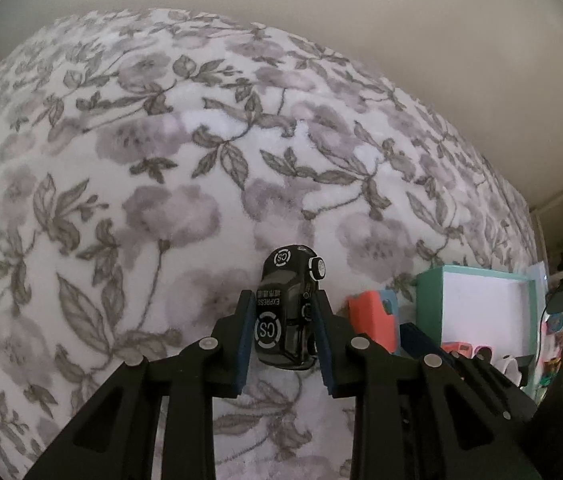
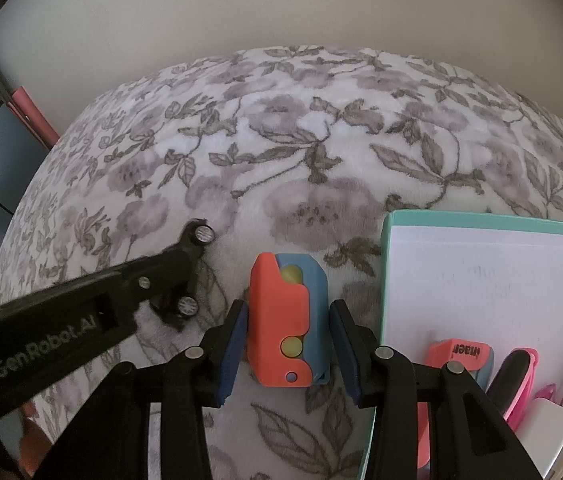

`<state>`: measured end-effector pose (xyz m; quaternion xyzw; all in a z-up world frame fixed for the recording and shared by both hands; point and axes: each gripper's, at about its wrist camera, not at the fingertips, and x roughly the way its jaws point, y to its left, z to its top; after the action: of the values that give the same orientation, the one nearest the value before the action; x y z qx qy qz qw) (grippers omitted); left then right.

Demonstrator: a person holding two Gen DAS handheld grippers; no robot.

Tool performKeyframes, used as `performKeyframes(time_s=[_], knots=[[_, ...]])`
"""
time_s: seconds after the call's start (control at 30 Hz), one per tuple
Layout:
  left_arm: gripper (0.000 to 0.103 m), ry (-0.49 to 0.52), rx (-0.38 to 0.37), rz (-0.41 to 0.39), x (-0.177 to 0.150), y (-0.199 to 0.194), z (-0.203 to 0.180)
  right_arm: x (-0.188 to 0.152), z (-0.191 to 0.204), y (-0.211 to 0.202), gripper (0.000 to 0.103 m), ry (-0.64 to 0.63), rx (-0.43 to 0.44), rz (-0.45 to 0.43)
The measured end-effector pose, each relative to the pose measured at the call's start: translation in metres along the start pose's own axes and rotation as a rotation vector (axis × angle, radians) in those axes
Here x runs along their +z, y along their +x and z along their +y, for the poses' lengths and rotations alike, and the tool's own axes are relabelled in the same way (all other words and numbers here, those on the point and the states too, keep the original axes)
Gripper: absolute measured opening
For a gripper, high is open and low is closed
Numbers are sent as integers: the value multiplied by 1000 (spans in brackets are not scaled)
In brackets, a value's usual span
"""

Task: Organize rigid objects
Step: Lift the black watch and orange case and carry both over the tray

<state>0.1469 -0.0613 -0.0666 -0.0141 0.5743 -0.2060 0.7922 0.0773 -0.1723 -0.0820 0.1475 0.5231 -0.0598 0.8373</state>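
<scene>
Your left gripper [image 1: 281,340] points down at the floral plush blanket [image 1: 161,168], and its blue-padded jaws stand narrow, clamped on the small black toy car with white "CS" roundels [image 1: 281,320]. The car lies on its side on the blanket, with its white-hubbed wheels turned toward your right. Your right gripper [image 2: 289,346] is part-way open around the coral-and-blue plastic block with yellow buttons [image 2: 287,328]. That block lies flat on the blanket between the pads, and a sliver of gap shows on each side, so the pads are not pressing on it. Just to its right sits the shallow teal-rimmed cardboard box with a white inside [image 2: 481,276]. Its near end holds a second coral piece [image 2: 457,354], a pink-and-black item [image 2: 517,376] and some white pieces [image 2: 553,424].
</scene>
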Motion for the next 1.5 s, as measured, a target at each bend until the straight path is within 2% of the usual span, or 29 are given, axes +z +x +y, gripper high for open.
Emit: performKeyframes(time_s=[0.2,0.37,0.57,0.87,1.17,1.5], knots=[[30,-19,-9,-7,1,1,0,1,0,0,45,-1,0,0],[34,-22,-31,23,-1,9,-2,1,0,0,45,0,0,1],[34,-23,-52,54,-5,16,-4,1,0,0,45,-1,-2,0],[33,-18,-75,44,-5,11,-6,1,0,0,45,1,1,-1],[33,-44,-82,-19,4,-14,3,5,-3,-9,45,27,19,-22],[33,-37,-85,-133,14,-62,2,16,-8,-56,45,84,44,-113]])
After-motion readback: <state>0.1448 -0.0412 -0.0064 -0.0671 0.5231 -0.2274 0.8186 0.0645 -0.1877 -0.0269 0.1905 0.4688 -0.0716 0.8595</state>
